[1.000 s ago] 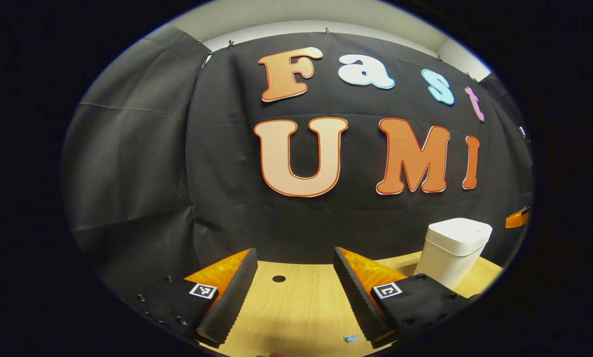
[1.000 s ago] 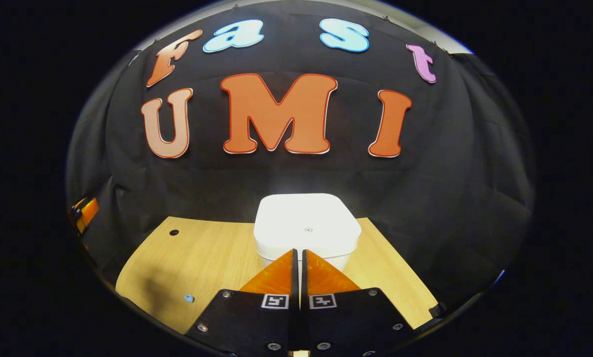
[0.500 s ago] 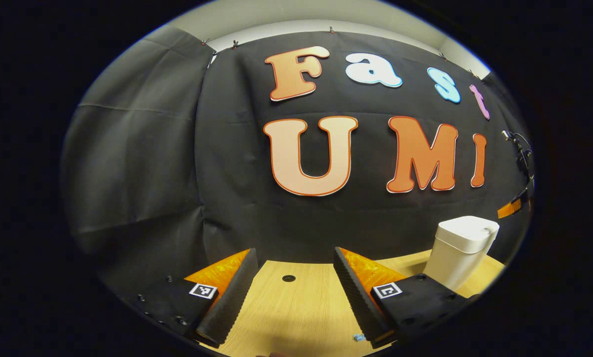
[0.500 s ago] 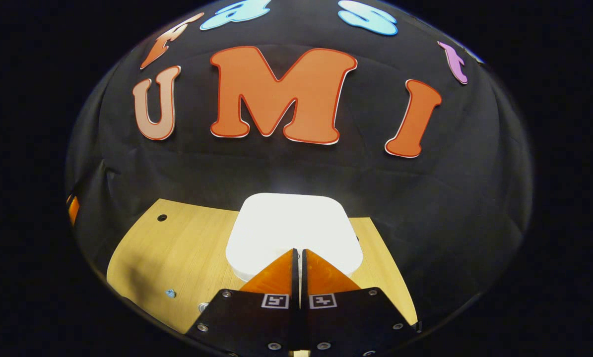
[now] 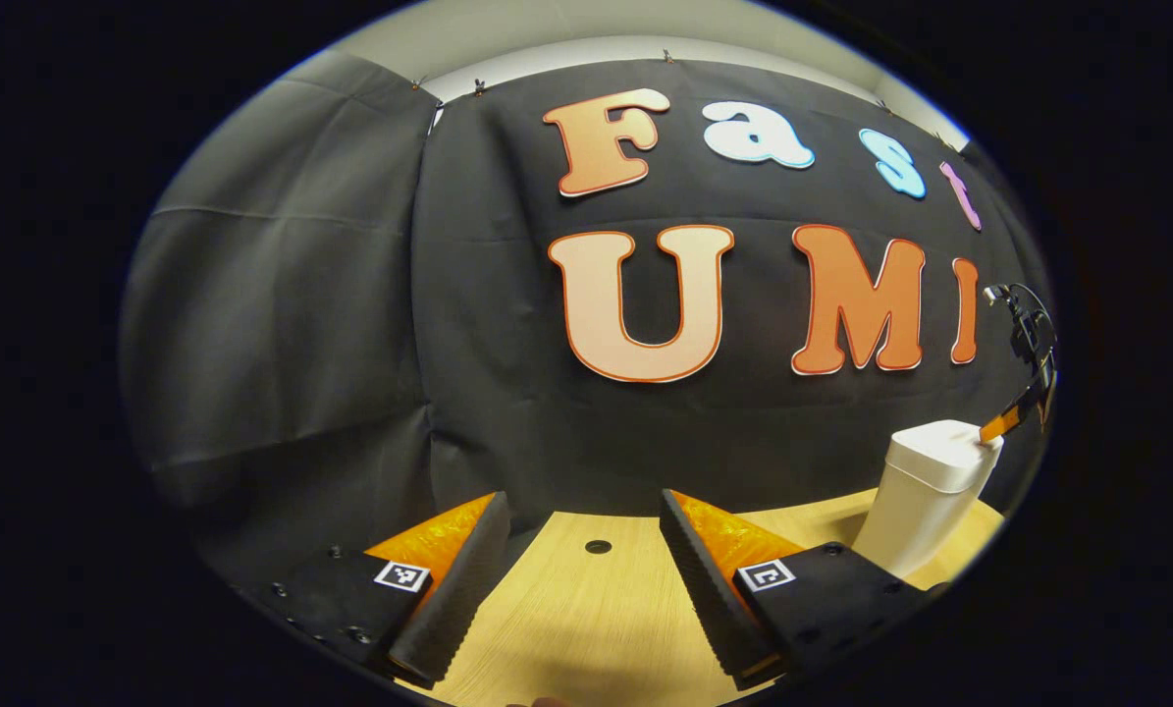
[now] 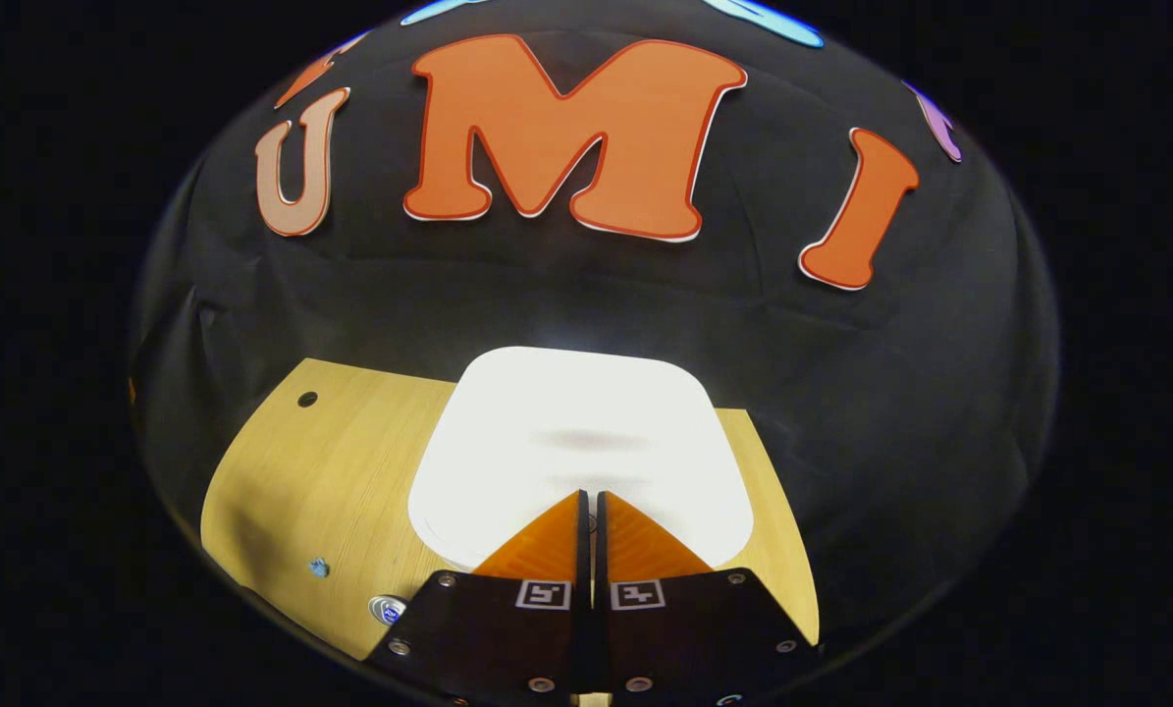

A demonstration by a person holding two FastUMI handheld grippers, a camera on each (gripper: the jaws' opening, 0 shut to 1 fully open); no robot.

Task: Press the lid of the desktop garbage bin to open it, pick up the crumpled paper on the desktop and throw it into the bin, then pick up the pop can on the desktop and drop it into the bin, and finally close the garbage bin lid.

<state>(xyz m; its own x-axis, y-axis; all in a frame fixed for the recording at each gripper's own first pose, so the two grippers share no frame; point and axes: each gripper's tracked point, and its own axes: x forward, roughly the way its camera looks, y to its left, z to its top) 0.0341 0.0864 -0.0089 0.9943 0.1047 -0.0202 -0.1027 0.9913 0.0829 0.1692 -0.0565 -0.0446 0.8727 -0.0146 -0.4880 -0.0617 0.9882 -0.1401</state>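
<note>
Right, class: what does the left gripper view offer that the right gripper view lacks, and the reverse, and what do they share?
Left gripper view: the open left hand-held gripper, the bin side wall, and the right hand-held gripper tip at the lid, seen side-on. Right gripper view: the lid from above, that gripper shut, a small blue scrap and a round metal top near it. Shared: the bin, the wooden table and its hole.

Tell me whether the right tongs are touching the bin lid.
Cannot tell. In the right gripper view the closed right tongs overlap the lid, hiding any gap; in the left gripper view they meet its far edge, too small to judge.
</note>
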